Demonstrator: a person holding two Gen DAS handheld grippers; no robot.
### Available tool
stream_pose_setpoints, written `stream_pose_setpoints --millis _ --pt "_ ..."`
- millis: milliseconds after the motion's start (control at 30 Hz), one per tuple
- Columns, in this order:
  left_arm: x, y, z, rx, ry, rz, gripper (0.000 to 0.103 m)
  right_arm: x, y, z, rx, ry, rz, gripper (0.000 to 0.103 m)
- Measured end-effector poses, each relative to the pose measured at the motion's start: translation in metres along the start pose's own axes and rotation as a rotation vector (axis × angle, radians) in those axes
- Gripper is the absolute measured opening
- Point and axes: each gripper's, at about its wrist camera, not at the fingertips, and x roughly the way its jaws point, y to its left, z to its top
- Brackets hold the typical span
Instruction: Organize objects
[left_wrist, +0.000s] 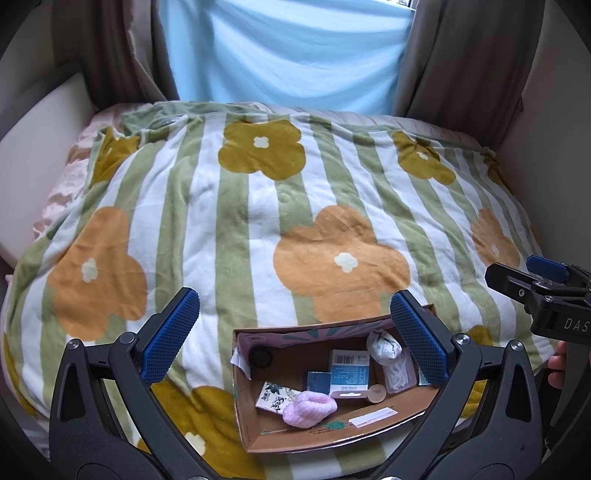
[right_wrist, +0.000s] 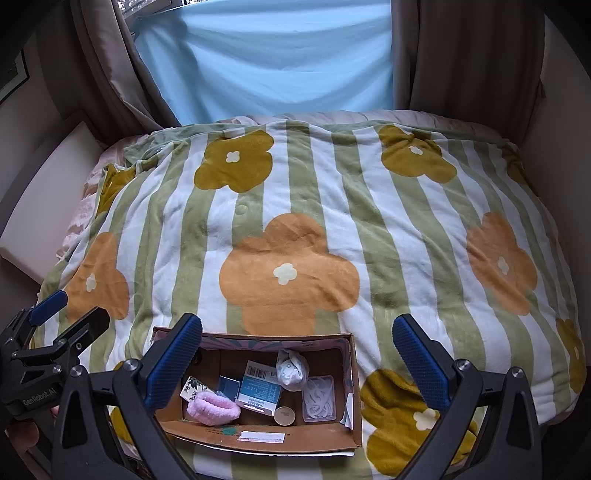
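An open cardboard box (left_wrist: 258, 421) (right_wrist: 354, 373) sits on the near edge of a bed. It holds a pink fluffy roll (left_wrist: 309, 403) (right_wrist: 213, 406), a blue-and-white carton (left_wrist: 349, 371) (right_wrist: 258, 387), a white rolled sock (left_wrist: 384, 345) (right_wrist: 292, 369), a clear case of white loops (left_wrist: 398, 374) (right_wrist: 320, 398), a floral packet (left_wrist: 275, 396) (right_wrist: 192, 389), a small dark blue box (left_wrist: 318, 381) (right_wrist: 228, 387) and a round beige lid (left_wrist: 376, 393) (right_wrist: 284, 415). My left gripper (left_wrist: 295, 338) is open and empty above the box. My right gripper (right_wrist: 297, 356) is open and empty above it too.
A green-striped blanket with orange and mustard flowers (left_wrist: 280, 221) (right_wrist: 295, 229) covers the bed. Light blue cloth (left_wrist: 288, 51) and brown curtains (left_wrist: 461, 62) hang behind. A white cushioned side panel (left_wrist: 33, 147) runs along the left. The right gripper shows at the left wrist view's right edge (left_wrist: 543, 291).
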Motion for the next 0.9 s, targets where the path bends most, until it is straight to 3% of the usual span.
stream_pose_setpoints --millis 900 --pt "-0.01 0.006 -0.001 -0.001 -0.036 0.001 0.103 0.0 0.008 0.005 0.005 -0.009 -0.003 0.103"
